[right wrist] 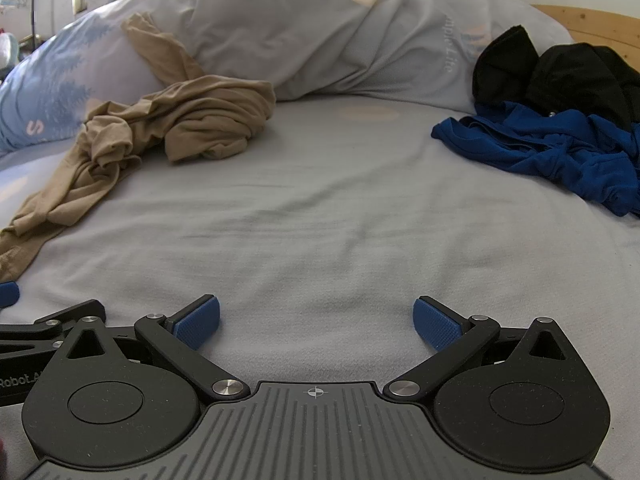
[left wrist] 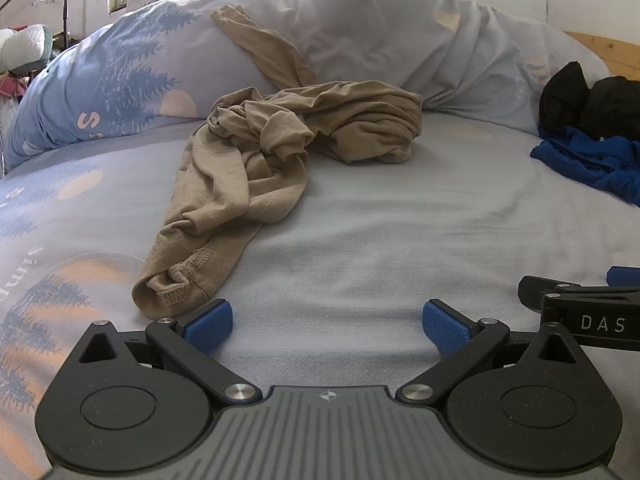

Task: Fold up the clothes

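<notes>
A crumpled tan garment (left wrist: 248, 160) lies on the bed, one sleeve running up onto the quilt; it also shows at the left of the right wrist view (right wrist: 160, 128). My left gripper (left wrist: 327, 326) is open and empty, low over the sheet, its left pad (left wrist: 208, 326) just short of the garment's near hem. My right gripper (right wrist: 316, 324) is open and empty over bare sheet, to the right of the left one. A crumpled blue garment (right wrist: 552, 152) and a black garment (right wrist: 560, 76) lie at the right.
A rolled grey-blue quilt (left wrist: 360, 40) lies across the back of the bed. The sheet (right wrist: 320, 208) is pale blue with tree prints at the left. A wooden headboard (right wrist: 592, 28) stands at the far right. Part of the right gripper (left wrist: 580, 308) shows in the left wrist view.
</notes>
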